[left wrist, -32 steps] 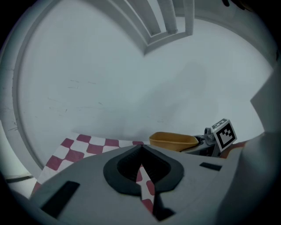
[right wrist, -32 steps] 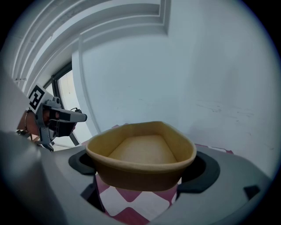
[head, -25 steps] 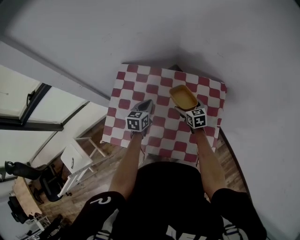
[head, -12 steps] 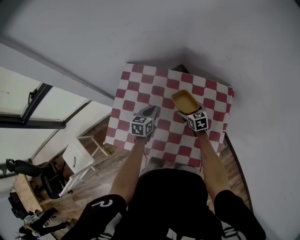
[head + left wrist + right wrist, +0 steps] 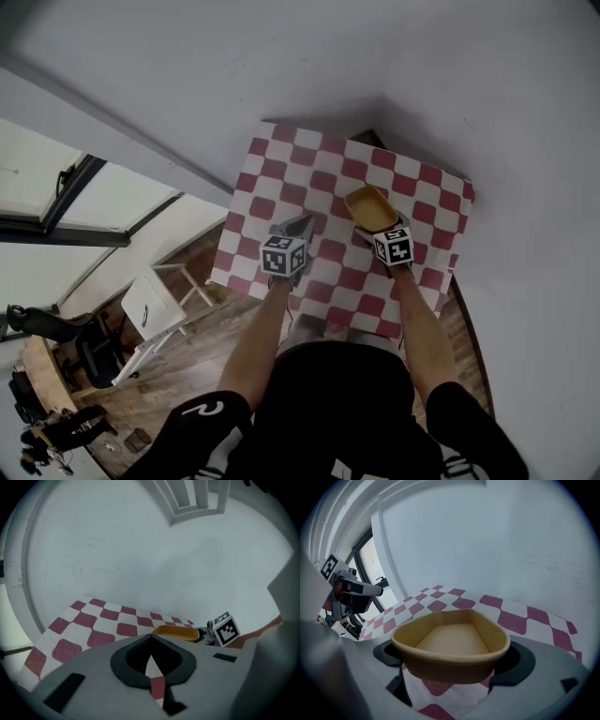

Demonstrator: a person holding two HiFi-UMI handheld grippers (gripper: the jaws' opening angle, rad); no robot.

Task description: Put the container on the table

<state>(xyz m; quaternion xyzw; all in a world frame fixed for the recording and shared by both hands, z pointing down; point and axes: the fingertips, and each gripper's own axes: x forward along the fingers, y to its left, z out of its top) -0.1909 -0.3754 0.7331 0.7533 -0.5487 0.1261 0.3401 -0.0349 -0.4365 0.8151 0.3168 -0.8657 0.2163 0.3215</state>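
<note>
A tan, shallow, empty container (image 5: 370,208) (image 5: 452,644) is over the right half of the red-and-white checkered table (image 5: 281,178). My right gripper (image 5: 379,228) (image 5: 452,659) is shut on its near wall and holds it level, just above the cloth. The left gripper view shows the container (image 5: 174,633) low at the right, beside the right gripper's marker cube (image 5: 226,629). My left gripper (image 5: 298,226) (image 5: 151,638) hovers over the middle of the cloth, left of the container, shut with nothing between its jaws. It also shows as the left gripper (image 5: 347,592) at the left edge of the right gripper view.
A plain white wall (image 5: 394,66) runs close behind the table. A window (image 5: 56,206) is at the left. A white stool (image 5: 155,309) and a dark office chair (image 5: 56,342) stand on the wooden floor (image 5: 216,309) left of the table. The person's legs are at the table's near edge.
The head camera has shifted a little, so the table sits slightly lower and further right in view. Both grippers stay in about the same place over the cloth, the right one holding the container throughout.
</note>
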